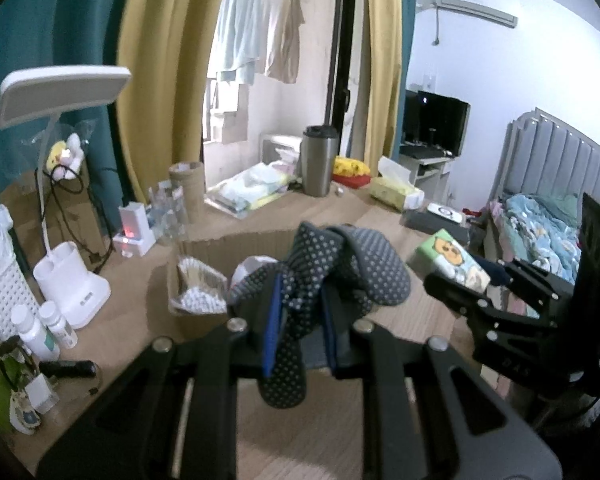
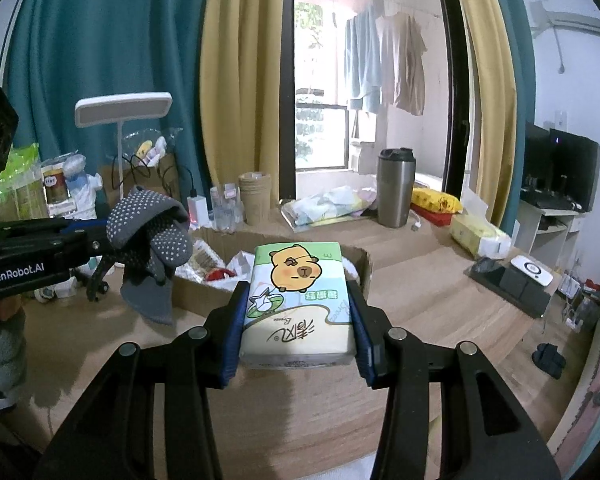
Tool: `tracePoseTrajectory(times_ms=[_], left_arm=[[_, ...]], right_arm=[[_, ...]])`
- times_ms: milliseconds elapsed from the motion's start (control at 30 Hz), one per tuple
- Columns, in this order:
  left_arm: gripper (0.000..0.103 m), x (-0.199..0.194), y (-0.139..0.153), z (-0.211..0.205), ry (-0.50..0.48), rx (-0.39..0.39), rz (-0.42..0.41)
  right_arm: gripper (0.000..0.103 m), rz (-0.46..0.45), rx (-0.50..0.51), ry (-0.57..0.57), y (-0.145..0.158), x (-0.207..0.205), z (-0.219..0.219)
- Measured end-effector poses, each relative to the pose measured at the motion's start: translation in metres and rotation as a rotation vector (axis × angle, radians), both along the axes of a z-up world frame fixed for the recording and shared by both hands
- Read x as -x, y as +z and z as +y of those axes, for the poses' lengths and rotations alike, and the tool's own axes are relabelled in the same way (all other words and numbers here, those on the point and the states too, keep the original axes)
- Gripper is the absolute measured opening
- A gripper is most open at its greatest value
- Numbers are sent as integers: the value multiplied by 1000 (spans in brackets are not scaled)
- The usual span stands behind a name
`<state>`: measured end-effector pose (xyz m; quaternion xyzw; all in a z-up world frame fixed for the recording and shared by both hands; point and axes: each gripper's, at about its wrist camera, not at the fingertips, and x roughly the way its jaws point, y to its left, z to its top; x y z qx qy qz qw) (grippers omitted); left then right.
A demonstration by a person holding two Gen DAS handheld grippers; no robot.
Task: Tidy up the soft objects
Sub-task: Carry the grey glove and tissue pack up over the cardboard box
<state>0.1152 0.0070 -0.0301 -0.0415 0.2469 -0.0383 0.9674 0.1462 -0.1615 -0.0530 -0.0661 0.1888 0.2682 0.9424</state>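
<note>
Above the wooden table (image 2: 440, 288) and its open cardboard box (image 2: 284, 248), the right tongs (image 2: 298, 332) clasp a light, squashy tissue pack (image 2: 300, 292) by its long sides, while the left tongs (image 1: 298, 320) pinch a limp dotted grey sock (image 1: 332, 268), best gripped mid-bundle.

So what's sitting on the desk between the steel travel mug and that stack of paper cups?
A clear plastic packet of pastel cloths lies between the mug and the paper cups, seen in both wrist views.
</note>
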Motion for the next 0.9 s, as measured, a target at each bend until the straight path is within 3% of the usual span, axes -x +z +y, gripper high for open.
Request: tracePoseTrajectory(times_ms=[367,667,900], left_arm=[[19,-11,21,-3,13,-12,-33],[19,-13,49,-1,26,43,-110],[19,-17,62,8,29,69,-129]], right_arm=[[48,-28,-31,-3,25,-9,-5],[48,5,-31,-3,42,-22,2],[48,-26,-8,-23,63,-26,7]])
